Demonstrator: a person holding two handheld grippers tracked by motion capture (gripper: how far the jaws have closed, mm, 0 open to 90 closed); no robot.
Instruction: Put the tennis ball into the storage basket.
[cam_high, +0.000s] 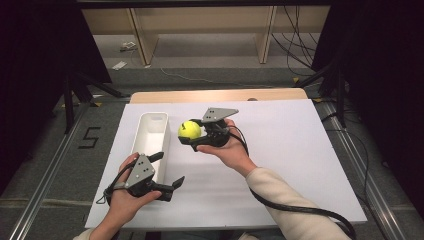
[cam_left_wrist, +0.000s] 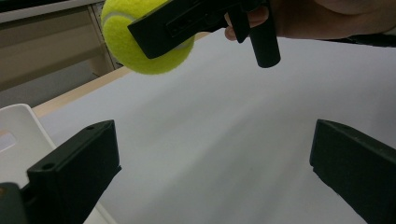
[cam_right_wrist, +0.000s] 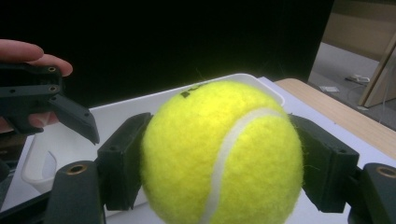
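Clearly readable writing is scarce: a large "5" (cam_high: 89, 137) is showing on the grey floor left of the counter (cam_high: 300, 150), and a small dark mark near the top of the tennis ball (cam_right_wrist: 219, 154) in the right gripper view is too small to read. The right hand-held gripper (cam_high: 192, 132) is clamping the yellow-green tennis ball (cam_high: 189, 130) between its two black jaws, one jaw pressing each side of the ball, and is holding it above the white counter, just beside the right long edge of the white bin (cam_high: 150, 142) rather than over its opening. In the left gripper view the ball (cam_left_wrist: 140, 42) is hanging high at the upper left, well apart from the counter surface below it. The left hand-held gripper (cam_high: 167, 172) is sitting near the front of the counter with its jaws spread wide and nothing between them, its upper jaw lying close to the near end of the bin. The bin is running lengthwise along the counter's left side, close to the left edge. Open white surface is stretching to the right of the right hand and between the two hands, and the wooden strip (cam_high: 220, 95) is marking the far edge.
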